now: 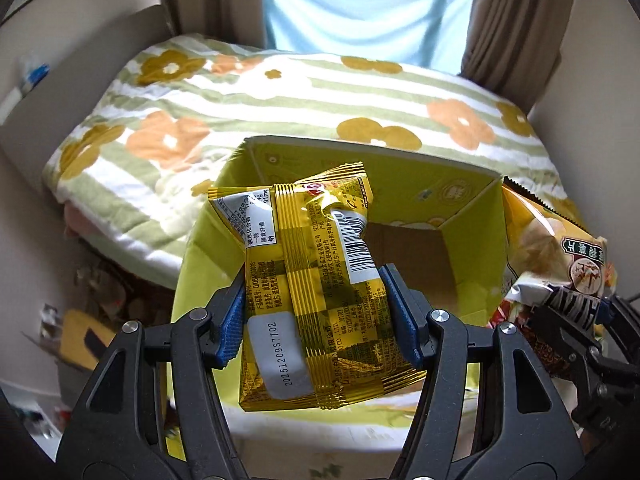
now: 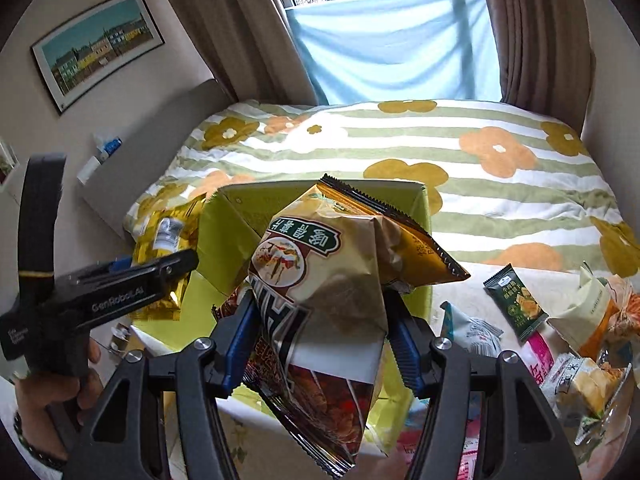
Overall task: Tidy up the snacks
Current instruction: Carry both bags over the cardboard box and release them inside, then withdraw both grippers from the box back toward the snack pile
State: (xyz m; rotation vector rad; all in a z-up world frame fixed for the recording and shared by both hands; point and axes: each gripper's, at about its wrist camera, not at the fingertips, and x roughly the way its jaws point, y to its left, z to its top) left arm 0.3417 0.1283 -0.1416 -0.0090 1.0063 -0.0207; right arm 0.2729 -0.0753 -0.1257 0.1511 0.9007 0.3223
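Both claws are clamping snacks above the open yellow-green box, left claw gripping the gold packet and right claw gripping the beige chip bag, apparently for dropping inside.

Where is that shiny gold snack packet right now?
The gold snack packet is clamped in the left tool, held above the open yellow-green box, with the bed behind; the right wrist view shows it at left.

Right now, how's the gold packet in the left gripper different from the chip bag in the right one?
The gold packet is small, flat and shiny foil; the chip bag is bigger, puffy and matte beige. The gold packet shows its back, with barcode and date stamp, while the chip bag shows its printed front. Both are sealed, each pinched between blue-padded fingers over the open yellow-green box.
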